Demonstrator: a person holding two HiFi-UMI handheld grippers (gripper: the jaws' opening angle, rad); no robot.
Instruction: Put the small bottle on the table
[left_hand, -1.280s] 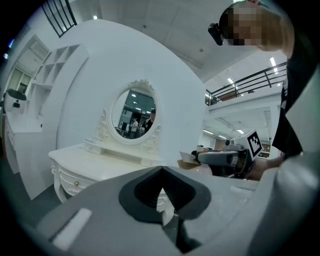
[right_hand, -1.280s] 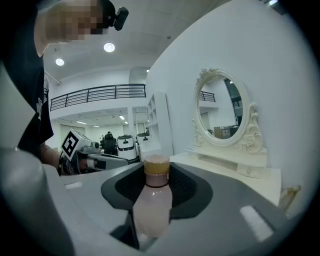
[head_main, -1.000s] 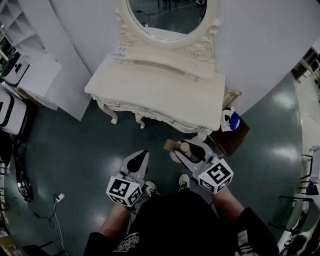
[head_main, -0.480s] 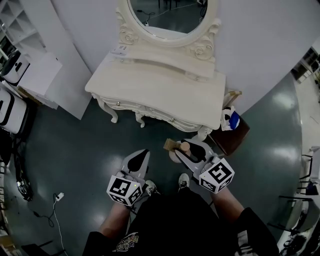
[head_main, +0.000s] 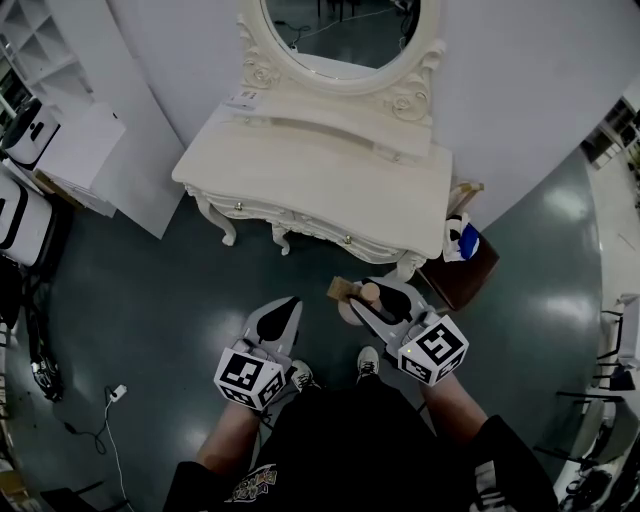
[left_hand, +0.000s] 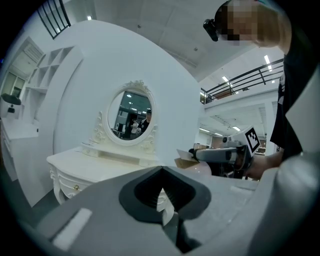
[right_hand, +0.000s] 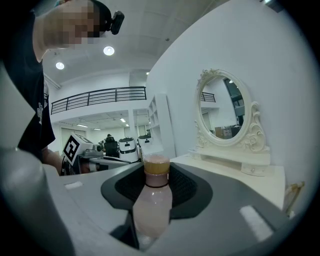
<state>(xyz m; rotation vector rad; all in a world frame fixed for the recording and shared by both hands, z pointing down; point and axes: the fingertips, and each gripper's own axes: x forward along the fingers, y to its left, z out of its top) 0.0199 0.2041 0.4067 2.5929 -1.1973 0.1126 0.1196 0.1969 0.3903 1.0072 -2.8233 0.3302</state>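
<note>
A small pale pink bottle with a tan cap stands upright between the jaws of my right gripper, which is shut on it. From the head view the bottle hangs above the floor, just in front of the white dressing table. My left gripper is held to the left of the right one, its jaws closed with nothing in them. In the left gripper view, that gripper faces the table and its oval mirror.
A brown stool with a blue and white item on it stands at the table's right leg. White shelves and machines line the left side. A cable lies on the dark floor at lower left.
</note>
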